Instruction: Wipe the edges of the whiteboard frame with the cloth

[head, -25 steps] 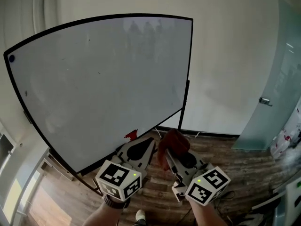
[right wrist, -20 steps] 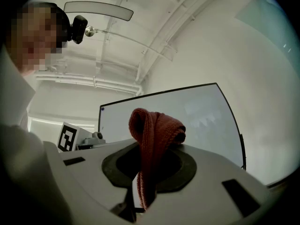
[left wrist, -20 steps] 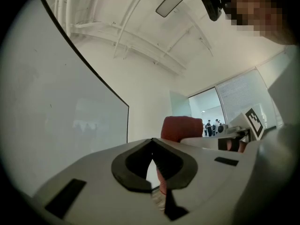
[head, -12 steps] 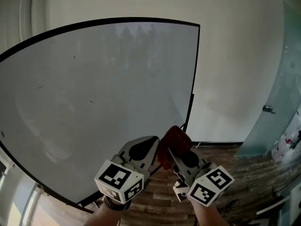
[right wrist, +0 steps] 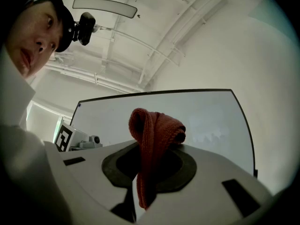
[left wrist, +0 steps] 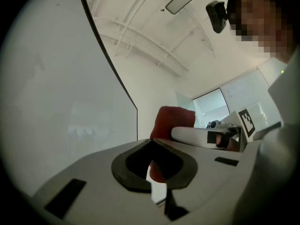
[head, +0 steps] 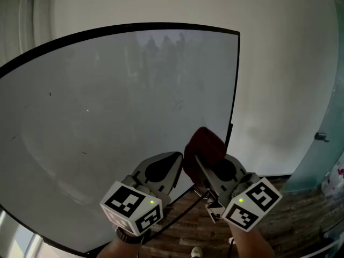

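A large whiteboard (head: 118, 106) with a thin black frame (head: 235, 85) fills the head view. My right gripper (head: 200, 163) is shut on a dark red cloth (head: 206, 144), which bunches above its jaws near the board's right edge, low down. In the right gripper view the red cloth (right wrist: 152, 139) stands folded between the jaws with the whiteboard (right wrist: 206, 121) behind it. My left gripper (head: 174, 163) is just left of it, jaws shut and holding nothing. The left gripper view shows the cloth (left wrist: 174, 122) past its tips and the frame (left wrist: 108, 60) running up.
A plain wall (head: 285, 79) lies right of the board. Wooden floor (head: 301, 219) and a frosted glass door (head: 330, 144) show at the lower right. A person's head and white sleeve appear in both gripper views.
Both grippers have risen together with the cloth toward the board's right edge. My view has tilted up, so the board's lower edge and the floor have dropped out of sight.
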A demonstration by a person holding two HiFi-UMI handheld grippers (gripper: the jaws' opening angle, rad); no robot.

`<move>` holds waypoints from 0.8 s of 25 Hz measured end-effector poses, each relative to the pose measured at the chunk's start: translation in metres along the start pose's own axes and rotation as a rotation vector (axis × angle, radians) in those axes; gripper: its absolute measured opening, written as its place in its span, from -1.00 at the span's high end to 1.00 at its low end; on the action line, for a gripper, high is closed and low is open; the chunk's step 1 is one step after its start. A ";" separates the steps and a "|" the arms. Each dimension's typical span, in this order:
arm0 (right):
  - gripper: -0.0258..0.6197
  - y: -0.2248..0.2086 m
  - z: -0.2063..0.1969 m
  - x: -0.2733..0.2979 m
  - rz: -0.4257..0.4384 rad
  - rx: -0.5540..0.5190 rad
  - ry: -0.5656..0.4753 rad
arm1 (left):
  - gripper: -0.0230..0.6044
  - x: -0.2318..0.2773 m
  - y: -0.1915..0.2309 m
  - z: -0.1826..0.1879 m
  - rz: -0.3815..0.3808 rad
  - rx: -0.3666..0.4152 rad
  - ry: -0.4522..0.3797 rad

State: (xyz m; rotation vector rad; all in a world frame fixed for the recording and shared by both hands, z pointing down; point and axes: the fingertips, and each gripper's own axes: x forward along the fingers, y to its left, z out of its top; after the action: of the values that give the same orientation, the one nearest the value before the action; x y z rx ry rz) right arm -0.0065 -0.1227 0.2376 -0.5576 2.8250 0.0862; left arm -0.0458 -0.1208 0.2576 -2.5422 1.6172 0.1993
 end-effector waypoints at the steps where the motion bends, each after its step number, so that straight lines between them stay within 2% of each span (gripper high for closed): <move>1: 0.72 -0.016 0.007 0.009 0.015 -0.009 -0.009 | 0.90 0.017 0.006 0.005 0.007 0.006 -0.003; 5: 0.72 -0.075 0.040 0.043 0.090 -0.042 -0.040 | 0.90 0.083 0.026 0.030 0.049 0.031 -0.036; 11: 0.72 -0.124 0.076 0.084 0.170 -0.101 -0.079 | 0.90 0.137 0.056 0.061 0.109 0.067 -0.092; 14: 0.72 -0.136 0.089 0.101 0.180 -0.116 -0.104 | 0.90 0.149 0.071 0.073 0.116 0.081 -0.099; 20: 0.72 -0.138 0.116 0.125 0.160 -0.213 -0.155 | 0.90 0.153 0.086 0.101 0.089 0.113 -0.148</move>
State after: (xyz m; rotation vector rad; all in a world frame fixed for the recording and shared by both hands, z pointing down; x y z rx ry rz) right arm -0.0379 -0.2836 0.0918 -0.3497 2.7199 0.4451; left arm -0.0638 -0.2761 0.1289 -2.3156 1.6377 0.2886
